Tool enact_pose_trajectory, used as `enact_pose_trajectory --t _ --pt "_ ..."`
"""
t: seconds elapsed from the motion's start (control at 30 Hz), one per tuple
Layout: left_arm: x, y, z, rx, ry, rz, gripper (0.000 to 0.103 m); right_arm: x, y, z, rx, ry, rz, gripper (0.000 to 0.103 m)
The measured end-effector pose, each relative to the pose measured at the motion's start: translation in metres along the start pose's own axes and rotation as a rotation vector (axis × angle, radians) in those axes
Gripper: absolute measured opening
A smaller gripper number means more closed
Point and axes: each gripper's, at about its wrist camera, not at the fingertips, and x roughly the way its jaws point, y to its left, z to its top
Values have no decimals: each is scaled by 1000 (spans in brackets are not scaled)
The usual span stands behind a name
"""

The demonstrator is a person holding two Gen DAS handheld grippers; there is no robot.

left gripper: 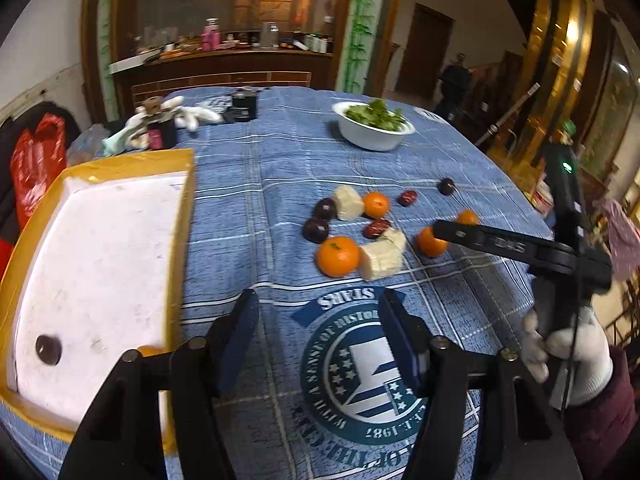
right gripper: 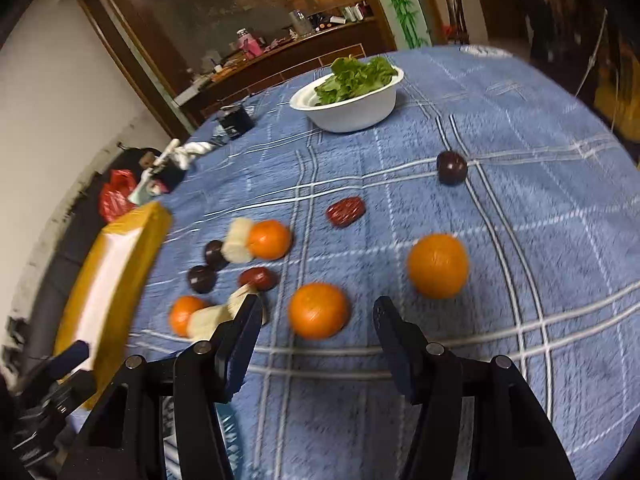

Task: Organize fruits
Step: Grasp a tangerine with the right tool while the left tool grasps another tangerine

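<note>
Left gripper (left gripper: 316,336): I see its fingers released and holding nothing, hovering over the printed crest on the blue tabletop (left gripper: 248,216).

Right gripper (right gripper: 316,332): fingers spread apart and bare; the view is smeared, as if I am moving it.

Tray (left gripper: 176,236): a white foam tray with yellow taped rim lies just left of my left fingers.

Already sorted: one dark plum (left gripper: 48,349) lies in the tray, close to my left fingers. An orange patch (left gripper: 149,350) shows at the tray wall behind the left finger; I think it is another orange, but too little shows to be sure.

Still loose: the rest lie ahead of my left fingers, well apart from the tray.

Nearest target: an orange (right gripper: 319,310) lies just ahead of my right fingers, roughly centred in the gap; a second orange (right gripper: 438,265) is ahead and to the right.

Cluster: ahead-left of my right fingers lie two more oranges, two dark plums, a red date (right gripper: 258,278) and pale banana-like chunks (right gripper: 208,320).

Outliers: another date (right gripper: 345,211) and a lone plum (right gripper: 451,167) lie further ahead.

Not fruit: a white bowl of greens (right gripper: 348,114) stands far ahead.

Progress: early, I judge; most of the fruit is still to be carried over.
</note>
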Motion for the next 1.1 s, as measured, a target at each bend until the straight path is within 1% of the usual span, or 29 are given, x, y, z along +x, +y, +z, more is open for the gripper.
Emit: enact_pose_trajectory --t 0.13,0.17,0.27,0.3,0.33,0.37,0.4,0.43,0.47,0.6,0.67,0.8,0.9,0.97,1.0,1.1 --pt "19 -14 3 54 22 -8 59 15 -4 -1 -4 22 3 63" --pt "24 -16 5 60 30 -5 59 17 -4 -1 -3 33 5 63" --pt "39 -16 9 56 45 9 59 18 -7 -2 -3 29 21 62" --pt "44 -15 11 50 51 16 59 18 -7 -2 2 25 20 59" --pt "49 -13 13 41 56 18 59 18 -7 -2 6 27 25 46" --pt "54 -11 15 32 59 19 59 18 -7 -3 10 36 39 41" --pt "58 -9 16 26 62 24 54 18 -8 -3 14 39 51 39" --pt "61 -8 17 25 67 28 48 18 -8 -3 13 36 51 39" --pt "65 -7 17 27 75 30 46 18 -7 -3 10 37 51 39" --pt "80 -4 17 27 104 34 45 18 -4 -4 0 40 45 39" --pt "84 -5 17 37 110 7 45 20 -4 -4 -1 47 49 39" --pt "95 -12 18 73 118 1 45 20 -3 -4 -3 48 47 39" --pt "102 -13 22 72 125 -17 45 20 -2 -4 -7 49 43 39" --pt "102 -15 22 82 115 -18 40 21 -1 -4 -14 49 35 40" --pt "102 -16 22 83 111 -32 35 21 0 -4 -20 49 31 40" --pt "99 -18 21 91 82 -13 34 21 4 -4 -41 42 15 38"
